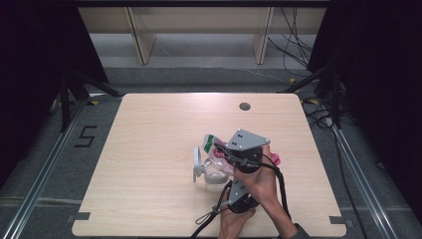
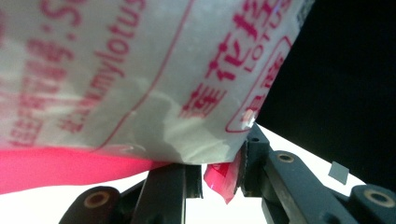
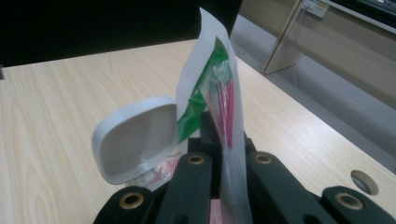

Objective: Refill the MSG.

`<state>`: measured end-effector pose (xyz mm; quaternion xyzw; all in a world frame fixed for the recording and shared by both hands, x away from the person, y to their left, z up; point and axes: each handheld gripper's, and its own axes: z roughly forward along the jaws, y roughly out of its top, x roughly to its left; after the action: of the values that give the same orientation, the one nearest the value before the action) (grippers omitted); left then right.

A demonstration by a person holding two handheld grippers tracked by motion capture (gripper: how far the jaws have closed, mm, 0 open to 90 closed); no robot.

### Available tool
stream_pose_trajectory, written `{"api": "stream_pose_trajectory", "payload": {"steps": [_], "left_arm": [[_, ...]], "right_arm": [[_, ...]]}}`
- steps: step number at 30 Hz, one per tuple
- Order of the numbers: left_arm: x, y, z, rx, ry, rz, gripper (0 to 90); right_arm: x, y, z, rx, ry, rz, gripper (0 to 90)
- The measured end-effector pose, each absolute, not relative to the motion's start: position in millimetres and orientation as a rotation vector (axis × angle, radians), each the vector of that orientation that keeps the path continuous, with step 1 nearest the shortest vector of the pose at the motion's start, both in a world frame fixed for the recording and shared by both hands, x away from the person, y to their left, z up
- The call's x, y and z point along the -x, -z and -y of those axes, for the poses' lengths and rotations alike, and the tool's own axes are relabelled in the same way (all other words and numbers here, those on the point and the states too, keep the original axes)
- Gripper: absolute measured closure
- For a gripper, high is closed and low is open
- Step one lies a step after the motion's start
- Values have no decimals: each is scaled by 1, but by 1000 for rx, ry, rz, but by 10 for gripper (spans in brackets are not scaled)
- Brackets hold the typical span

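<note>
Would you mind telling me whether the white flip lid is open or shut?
Open: the white flip lid stands swung up, hollow underside showing, beside the plastic bag.

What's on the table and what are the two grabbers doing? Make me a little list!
table: light wood
bag: white plastic packet with red print, held above the container
container: clear, with white flip lid open
left gripper: shut on the packet's pink edge
right gripper: shut on the packet's other end
hands: close together near the table's front

The translucent plastic packet [image 2: 140, 84] carries red print, a pink bottom edge and a green-and-white top corner. Beside it stands a white plastic flip lid [image 3: 133, 137]. The pale wood-grain surface [image 1: 149, 144] is light beige.
</note>
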<state>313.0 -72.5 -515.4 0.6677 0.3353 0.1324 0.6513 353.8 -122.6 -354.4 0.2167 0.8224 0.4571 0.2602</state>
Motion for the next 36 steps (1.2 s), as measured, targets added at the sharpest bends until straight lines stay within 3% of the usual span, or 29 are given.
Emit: {"api": "stream_pose_trajectory", "payload": {"steps": [28, 32, 36], "left_arm": [[-314, 516, 73, -1524, -301, -764, 748], [-312, 516, 83, -1398, -250, -791, 748], [-313, 517, 82, -1397, -239, -772, 748]], "right_arm": [[-357, 357, 121, -634, -1245, -2233, 900], [-357, 356, 120, -585, -1237, -2228, 900], [-357, 356, 119, -593, -1240, -2230, 900]]}}
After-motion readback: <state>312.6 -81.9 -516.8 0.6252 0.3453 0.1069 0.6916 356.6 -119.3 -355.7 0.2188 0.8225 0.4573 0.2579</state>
